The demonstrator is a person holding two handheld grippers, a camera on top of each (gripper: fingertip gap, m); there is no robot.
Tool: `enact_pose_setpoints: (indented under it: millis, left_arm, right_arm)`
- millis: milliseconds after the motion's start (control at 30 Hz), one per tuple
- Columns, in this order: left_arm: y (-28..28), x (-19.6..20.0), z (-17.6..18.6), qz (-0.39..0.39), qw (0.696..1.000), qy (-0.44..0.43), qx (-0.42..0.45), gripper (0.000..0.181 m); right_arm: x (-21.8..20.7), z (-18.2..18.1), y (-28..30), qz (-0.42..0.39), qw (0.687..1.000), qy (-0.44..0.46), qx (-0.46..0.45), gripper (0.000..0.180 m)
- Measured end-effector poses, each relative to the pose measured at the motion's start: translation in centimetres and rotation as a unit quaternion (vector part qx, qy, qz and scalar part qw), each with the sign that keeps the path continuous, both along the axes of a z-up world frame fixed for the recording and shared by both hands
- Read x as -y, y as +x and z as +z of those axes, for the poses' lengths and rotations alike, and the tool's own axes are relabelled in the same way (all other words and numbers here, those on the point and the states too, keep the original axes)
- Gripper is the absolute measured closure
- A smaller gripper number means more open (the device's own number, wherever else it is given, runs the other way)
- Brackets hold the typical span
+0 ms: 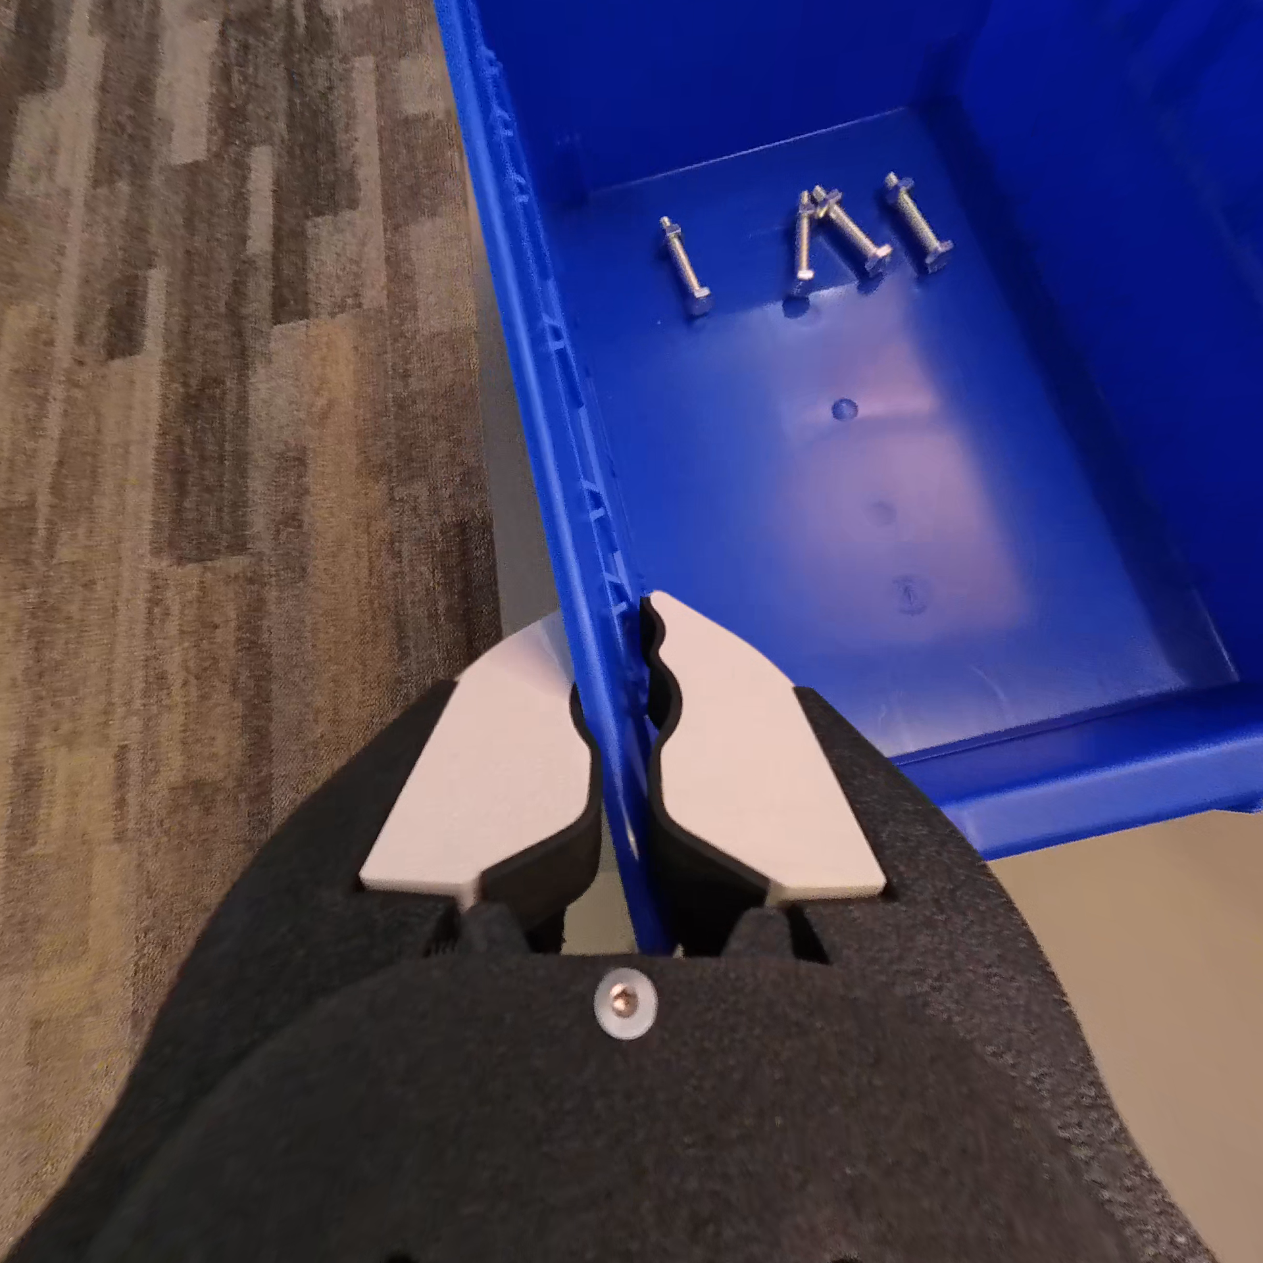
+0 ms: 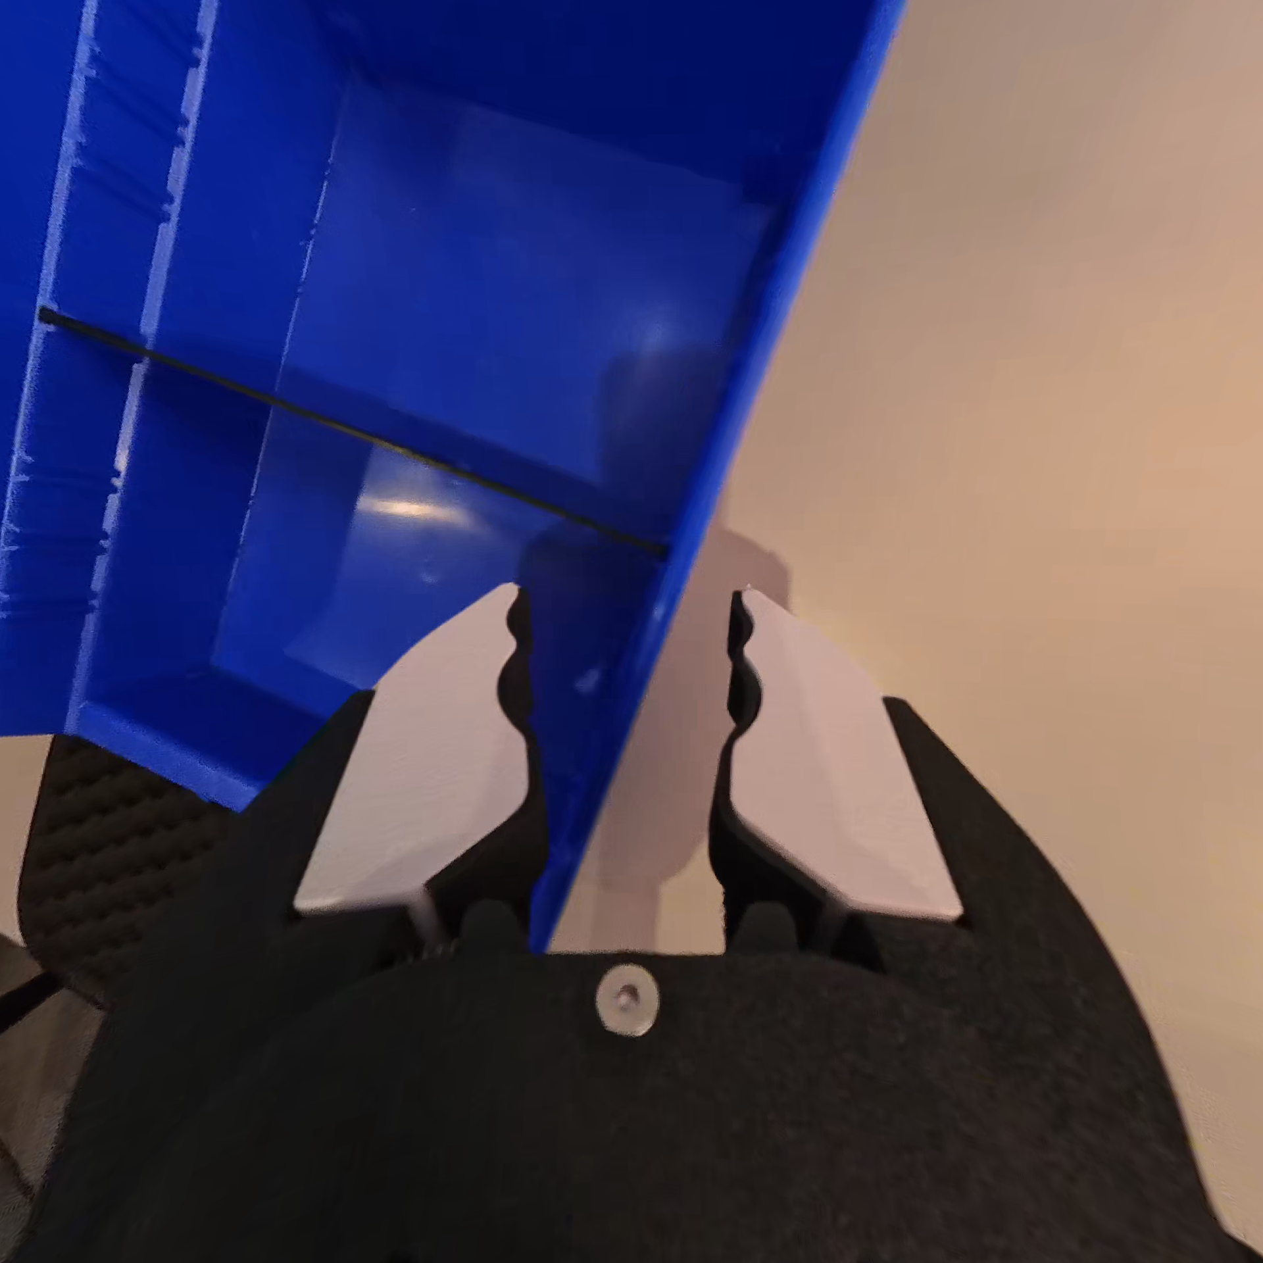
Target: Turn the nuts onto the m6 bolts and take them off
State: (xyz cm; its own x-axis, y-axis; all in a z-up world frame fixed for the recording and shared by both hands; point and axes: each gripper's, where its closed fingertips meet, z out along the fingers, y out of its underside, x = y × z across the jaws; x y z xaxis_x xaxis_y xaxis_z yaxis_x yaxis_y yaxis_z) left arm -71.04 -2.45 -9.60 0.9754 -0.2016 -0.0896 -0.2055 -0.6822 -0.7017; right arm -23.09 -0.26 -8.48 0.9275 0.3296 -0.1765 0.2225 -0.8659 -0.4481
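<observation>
**Bolts lie far ahead of the left jaws, at the bin's far end**

The blue bin (image 1: 922,772) is gripped by its side wall in the clenched left gripper (image 1: 608,615). The bolts (image 1: 806,242), nuts already threaded on, are seen well ahead and to the right of those jaws, their long axes running roughly away from them. The right gripper (image 2: 625,594) is held released, its jaws astride the bin's opposite wall. No bolts are shown in the right wrist view, so which gripper is nearer cannot be told.

A blue plastic bin (image 1: 888,478) sits on a beige surface (image 2: 1025,342), a thin black rod (image 2: 355,430) across its inside. Brown-grey patterned carpet (image 1: 205,410) lies beside it.
</observation>
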Motion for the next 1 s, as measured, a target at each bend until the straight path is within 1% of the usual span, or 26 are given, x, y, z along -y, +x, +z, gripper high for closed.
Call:
enact_pose_setpoints:
  millis: [67, 100, 133, 167, 200, 233, 267, 333, 367, 533, 667, 800, 900, 1000]
  left_arm:
    - [-0.3, -0.2, 0.0, -0.007, 1.000, 0.008, -0.002, 0.173]
    - [-0.5, -0.3, 0.1, -0.010, 1.000, 0.008, -0.007, 0.173]
    - [-0.6, -0.4, 0.0, -0.009, 1.000, 0.008, -0.013, 0.171]
    - [-0.7, -0.4, 0.1, -0.009, 1.000, 0.011, -0.017, 0.169]
    - [-0.7, -0.5, 0.2, -0.008, 1.000, 0.018, -0.019, 0.163]
    - [-0.7, -0.5, 0.4, -0.005, 1.000, 0.026, -0.016, 0.154]
    - [-0.5, -0.4, 0.6, -0.005, 0.999, 0.032, -0.005, 0.144]
    - [-0.1, -0.2, 1.1, 0.001, 0.999, 0.042, 0.027, 0.121]
    - [0.0, 0.1, 1.5, 0.002, 0.998, 0.046, 0.040, 0.118]
    - [-1.0, 1.3, 3.7, 0.020, 0.994, 0.098, 0.050, 0.121]
    - [-1.7, 2.5, 5.0, 0.033, 0.991, 0.118, 0.056, 0.123]
    - [-1.4, 3.4, 5.6, 0.036, 0.989, 0.132, 0.062, 0.125]
    - [-0.8, 4.2, 5.2, 0.028, 0.990, 0.126, 0.049, 0.125]
    - [0.2, 5.1, 4.1, 0.017, 0.995, 0.093, 0.030, 0.121]
  right_arm:
    - [0.8, -1.5, -0.9, 0.006, 1.000, -0.021, 0.011, 0.129]
    - [1.1, -2.3, -1.0, 0.010, 0.999, -0.031, 0.027, 0.128]
    - [1.3, -2.9, -0.8, 0.012, 0.998, -0.038, 0.047, 0.131]
    - [1.3, -3.3, -0.2, 0.010, 0.997, -0.037, 0.074, 0.140]
    - [1.0, -3.4, 0.3, 0.008, 0.996, -0.028, 0.090, 0.154]
    - [1.0, -3.4, 0.3, 0.009, 0.996, -0.029, 0.086, 0.167]
    - [1.0, -3.4, 0.3, 0.004, 0.996, -0.037, 0.075, 0.168]
    - [0.8, -3.4, 0.8, 0.008, 0.996, -0.041, 0.083, 0.170]
    - [0.7, -3.4, 0.9, 0.008, 0.996, -0.044, 0.080, 0.171]
    - [0.0, -3.4, 3.1, -0.002, 0.996, -0.070, 0.057, 0.173]
    - [-0.4, -3.4, 7.3, 0.006, 0.995, -0.090, 0.048, 0.174]
    - [-0.8, -3.3, 14.1, -0.007, 0.994, -0.098, 0.048, 0.174]
    - [-0.7, -3.1, 20.6, -0.034, 0.992, -0.107, 0.052, 0.174]
    - [0.7, -3.5, 27.5, -0.054, 0.984, -0.158, 0.055, 0.174]
